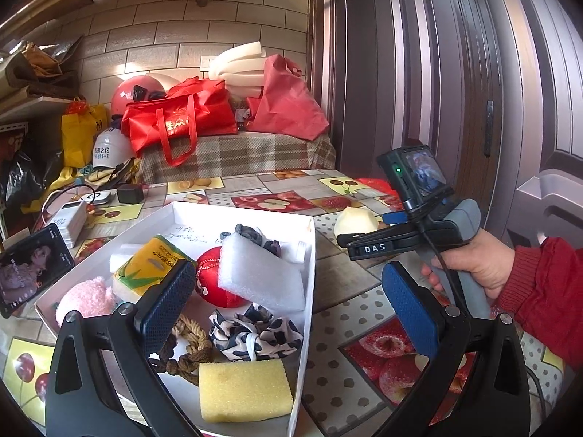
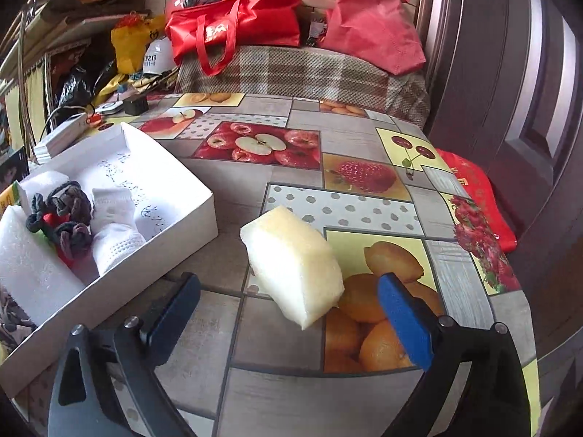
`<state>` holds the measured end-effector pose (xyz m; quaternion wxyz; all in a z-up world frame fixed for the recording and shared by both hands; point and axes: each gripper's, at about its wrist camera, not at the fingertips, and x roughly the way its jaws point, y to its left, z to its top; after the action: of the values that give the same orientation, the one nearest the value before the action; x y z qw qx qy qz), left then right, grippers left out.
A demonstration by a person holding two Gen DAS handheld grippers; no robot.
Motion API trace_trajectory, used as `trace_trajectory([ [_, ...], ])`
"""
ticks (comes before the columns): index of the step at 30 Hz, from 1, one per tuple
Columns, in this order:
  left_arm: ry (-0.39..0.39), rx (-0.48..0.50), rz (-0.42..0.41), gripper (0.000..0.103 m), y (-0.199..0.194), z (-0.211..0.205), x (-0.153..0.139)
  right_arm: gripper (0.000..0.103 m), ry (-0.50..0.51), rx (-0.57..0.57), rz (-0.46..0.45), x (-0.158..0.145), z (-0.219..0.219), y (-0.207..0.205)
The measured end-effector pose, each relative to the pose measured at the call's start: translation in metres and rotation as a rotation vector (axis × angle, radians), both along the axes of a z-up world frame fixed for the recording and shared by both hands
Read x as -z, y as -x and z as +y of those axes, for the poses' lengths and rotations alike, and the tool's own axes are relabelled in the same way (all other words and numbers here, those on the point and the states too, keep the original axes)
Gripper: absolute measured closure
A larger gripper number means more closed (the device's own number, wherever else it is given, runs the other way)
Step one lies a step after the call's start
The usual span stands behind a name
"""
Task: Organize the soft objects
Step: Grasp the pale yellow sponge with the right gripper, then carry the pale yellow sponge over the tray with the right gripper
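A white box [image 1: 309, 255] on the fruit-print table [image 1: 346, 284] holds a yellow sponge [image 1: 244, 389], a white foam block [image 1: 260, 276], a red ball [image 1: 215, 284], a pink fluffy piece [image 1: 85, 298], a tissue pack [image 1: 153, 266], a spotted scrunchie [image 1: 255, 331] and brown rope [image 1: 186, 349]. My left gripper [image 1: 291, 306] hovers open over the box's near right side, empty. A pale foam block [image 2: 291, 266] lies on the table outside the box [image 2: 145, 262]. My right gripper [image 2: 289, 309] is open just before it, its pads apart from the foam. In the left wrist view, a hand in a red sleeve holds that right gripper [image 1: 364, 240].
A phone [image 1: 32, 266] leans at the box's left, with a white charger [image 1: 69, 222] and cables behind. Red bags [image 1: 178, 116] sit on a plaid-covered seat beyond the table. A dark door stands at the right. A red bag [image 2: 473, 196] lies past the table's right edge.
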<state>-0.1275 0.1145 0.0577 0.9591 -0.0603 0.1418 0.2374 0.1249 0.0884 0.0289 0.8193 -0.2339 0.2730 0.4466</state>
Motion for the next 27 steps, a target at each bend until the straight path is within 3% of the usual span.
trace_trajectory([
  [3,0.001,0.001,0.003,0.000,0.000,-0.001,0.000,0.021,0.029,0.008,0.008,0.003,0.010,-0.007],
  [5,0.001,0.002,0.003,0.000,0.000,-0.001,0.000,0.054,0.042,-0.003,0.043,0.006,0.012,-0.012],
  [8,0.002,0.001,0.002,0.000,0.000,0.000,0.000,0.075,0.004,-0.026,0.058,0.002,0.006,-0.011],
  [14,0.009,-0.002,-0.001,0.000,0.000,0.000,0.001,0.078,-0.061,-0.054,-0.010,-0.007,-0.013,0.012],
  [20,0.007,-0.002,0.000,0.000,-0.001,0.000,0.001,0.078,-0.242,-0.009,-0.056,-0.024,-0.068,0.044],
  [27,0.007,-0.011,-0.005,0.000,0.001,0.001,0.000,0.078,-0.367,-0.028,-0.062,-0.033,-0.117,0.091],
])
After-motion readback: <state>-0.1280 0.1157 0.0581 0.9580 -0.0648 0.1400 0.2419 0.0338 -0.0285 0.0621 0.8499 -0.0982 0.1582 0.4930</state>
